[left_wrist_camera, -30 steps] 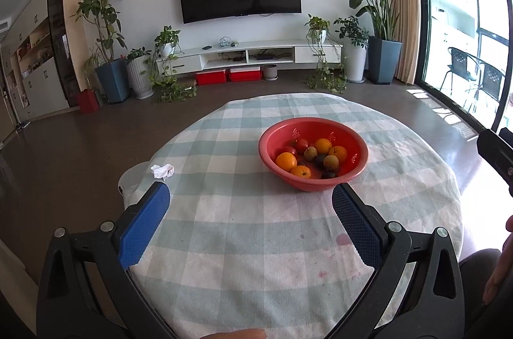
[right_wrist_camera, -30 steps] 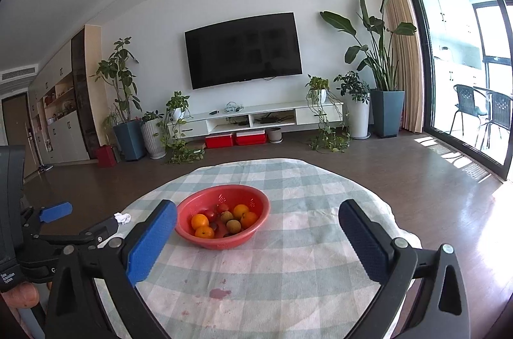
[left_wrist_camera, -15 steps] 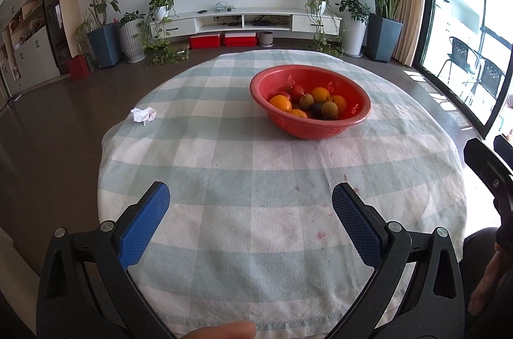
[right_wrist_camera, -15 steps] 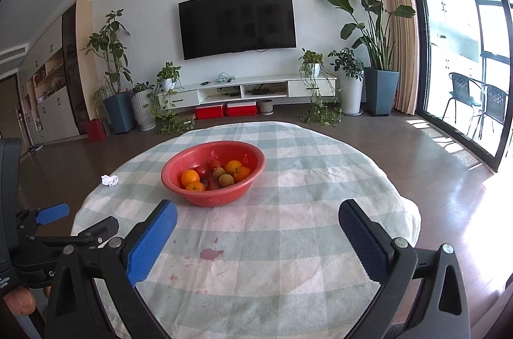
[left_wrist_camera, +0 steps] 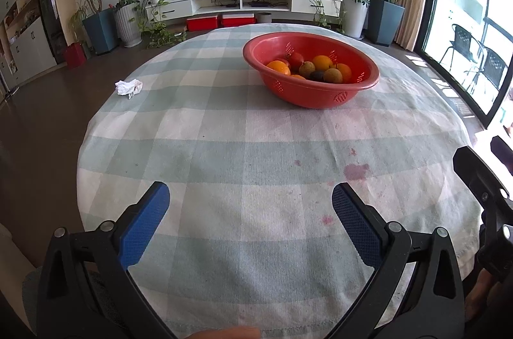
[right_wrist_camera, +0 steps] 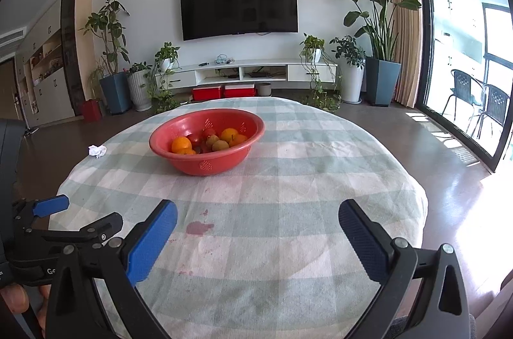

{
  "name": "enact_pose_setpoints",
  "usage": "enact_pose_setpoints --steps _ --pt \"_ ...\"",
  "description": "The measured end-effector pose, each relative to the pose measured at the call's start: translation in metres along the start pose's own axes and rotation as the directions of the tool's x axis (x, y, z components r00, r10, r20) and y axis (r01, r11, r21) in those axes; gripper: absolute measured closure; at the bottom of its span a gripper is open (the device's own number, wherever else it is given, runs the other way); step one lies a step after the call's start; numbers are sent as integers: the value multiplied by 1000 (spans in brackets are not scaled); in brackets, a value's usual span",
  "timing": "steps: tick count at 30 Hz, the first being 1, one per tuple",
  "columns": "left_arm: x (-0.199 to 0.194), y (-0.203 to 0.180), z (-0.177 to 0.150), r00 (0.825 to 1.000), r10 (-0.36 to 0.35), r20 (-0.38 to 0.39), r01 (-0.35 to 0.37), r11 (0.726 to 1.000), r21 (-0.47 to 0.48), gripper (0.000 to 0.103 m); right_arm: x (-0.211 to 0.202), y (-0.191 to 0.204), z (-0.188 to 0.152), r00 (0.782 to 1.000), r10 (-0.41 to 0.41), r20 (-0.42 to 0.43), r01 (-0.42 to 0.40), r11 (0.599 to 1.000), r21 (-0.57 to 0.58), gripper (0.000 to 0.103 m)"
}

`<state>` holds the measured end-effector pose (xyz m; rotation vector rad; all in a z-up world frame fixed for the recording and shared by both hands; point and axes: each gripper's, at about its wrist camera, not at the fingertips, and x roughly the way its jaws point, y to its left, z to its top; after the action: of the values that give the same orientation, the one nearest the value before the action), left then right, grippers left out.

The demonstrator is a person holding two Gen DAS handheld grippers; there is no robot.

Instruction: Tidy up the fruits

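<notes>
While fruit (left_wrist_camera: 315,68) half-hides in red bowl (left_wrist_camera: 307,95), left gripper (left_wrist_camera: 250,204), right gripper (right_wrist_camera: 256,215) wide apart, empty.

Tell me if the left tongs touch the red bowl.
Apart. In the left wrist view, the open left tongs sit well short of the red bowl, with bare tablecloth between.
</notes>
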<state>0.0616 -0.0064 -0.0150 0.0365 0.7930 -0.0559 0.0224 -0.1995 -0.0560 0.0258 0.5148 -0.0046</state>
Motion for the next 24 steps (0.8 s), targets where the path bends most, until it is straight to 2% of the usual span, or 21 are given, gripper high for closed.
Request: enact_pose_setpoints --steps 24 --pt "2 0 0 1000 -4 -3 4 1000 1 0 1 5 -3 1000 -1 -17 1 1000 -25 0"
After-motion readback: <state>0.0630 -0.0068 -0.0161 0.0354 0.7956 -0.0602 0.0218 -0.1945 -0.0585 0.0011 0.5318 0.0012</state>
